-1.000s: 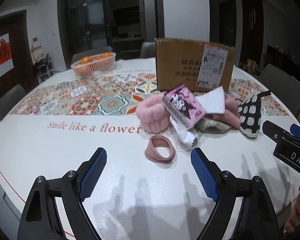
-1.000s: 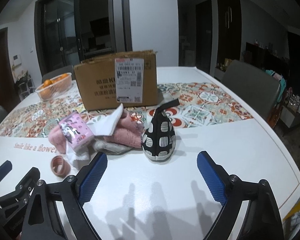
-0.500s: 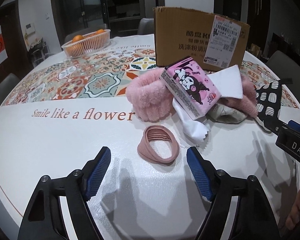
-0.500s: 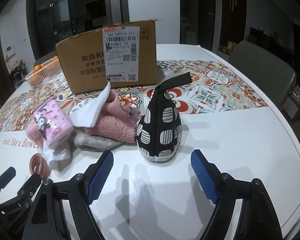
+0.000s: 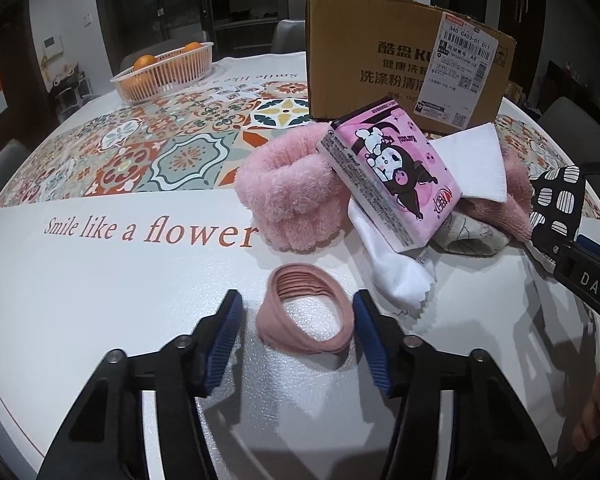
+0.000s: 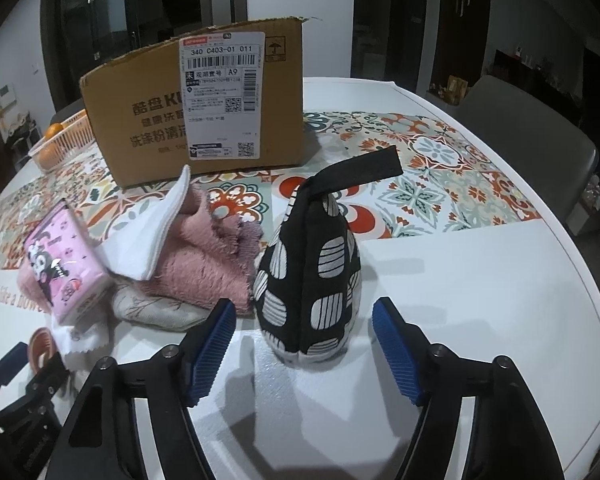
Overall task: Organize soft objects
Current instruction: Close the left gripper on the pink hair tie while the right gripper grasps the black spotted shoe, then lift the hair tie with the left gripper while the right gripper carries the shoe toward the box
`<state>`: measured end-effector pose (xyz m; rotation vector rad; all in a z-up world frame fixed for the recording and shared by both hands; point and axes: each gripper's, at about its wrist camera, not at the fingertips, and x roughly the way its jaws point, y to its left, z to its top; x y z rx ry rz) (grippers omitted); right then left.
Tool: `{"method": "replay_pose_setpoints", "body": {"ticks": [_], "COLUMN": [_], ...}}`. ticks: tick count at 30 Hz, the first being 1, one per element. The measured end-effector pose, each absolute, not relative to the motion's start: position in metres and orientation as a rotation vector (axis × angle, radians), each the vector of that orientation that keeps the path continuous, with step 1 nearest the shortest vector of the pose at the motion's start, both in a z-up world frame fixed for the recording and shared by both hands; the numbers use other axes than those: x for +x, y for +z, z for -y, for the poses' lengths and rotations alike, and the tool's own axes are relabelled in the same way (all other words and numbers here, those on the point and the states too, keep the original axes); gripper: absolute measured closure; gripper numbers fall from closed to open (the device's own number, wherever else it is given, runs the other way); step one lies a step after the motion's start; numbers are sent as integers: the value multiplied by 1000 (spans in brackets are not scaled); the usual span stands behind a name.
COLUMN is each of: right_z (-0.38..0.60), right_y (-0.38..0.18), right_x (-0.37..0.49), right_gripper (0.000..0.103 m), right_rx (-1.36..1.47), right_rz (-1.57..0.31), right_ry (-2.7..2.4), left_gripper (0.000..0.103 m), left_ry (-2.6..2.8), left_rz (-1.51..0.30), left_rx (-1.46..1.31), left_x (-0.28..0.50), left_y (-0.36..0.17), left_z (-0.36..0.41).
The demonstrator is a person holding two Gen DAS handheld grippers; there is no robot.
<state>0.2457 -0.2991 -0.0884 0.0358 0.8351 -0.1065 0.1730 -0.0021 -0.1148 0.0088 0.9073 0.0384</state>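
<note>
Left gripper (image 5: 298, 316) jaws just been closing, straddling dusty-pink ribbed elastic band (image 5: 306, 312) on white tabletop (image 5: 100, 280), right pad touching, not yet clamped. Band light, floppy; pinch across both walls.

Right gripper (image 6: 304, 332) also just been closing, unclenched around black-and-white patterned fabric pouch (image 6: 310, 280); soft, squashy, grab lower body.

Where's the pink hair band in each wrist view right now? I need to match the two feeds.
Left wrist: the pink hair band lies low and centre on the white table, between the left gripper pads, untouched.
Right wrist: only its edge shows at far lower left, beside the left gripper's tip.
Shared landmark: the cardboard box with the shipping label.
</note>
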Motion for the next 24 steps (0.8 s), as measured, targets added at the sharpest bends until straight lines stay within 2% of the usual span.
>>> {"method": "replay_pose_setpoints", "body": {"ticks": [2,4,8,11,17,24], "right_z": [300,300,299,298,299,299], "right_y": [-90,-91,-92,-91,-81,-64], "right_x": [248,250,249,247,236,217], "right_gripper": [41,47,65,73,77,77], "right_rx": [35,33,31,32,42,57], "right_rz": [-841,-845,-840,-837,-805,-769], "right_ry": [-110,-105,-97,-93,-89,-78], "left_gripper": [61,64,75,78,84,85], "left_ry": [34,31,29,18,-16,-61], "left_rz": [-911,-910,-909,-910,-875,-806], "left_rx": [10,8,4,-1,0,19], "left_x": [174,175,175,173,165,151], "left_y": [-116,-115,-115,-115,-105,-82], "left_z": [2,2,1,2,5,9]}}
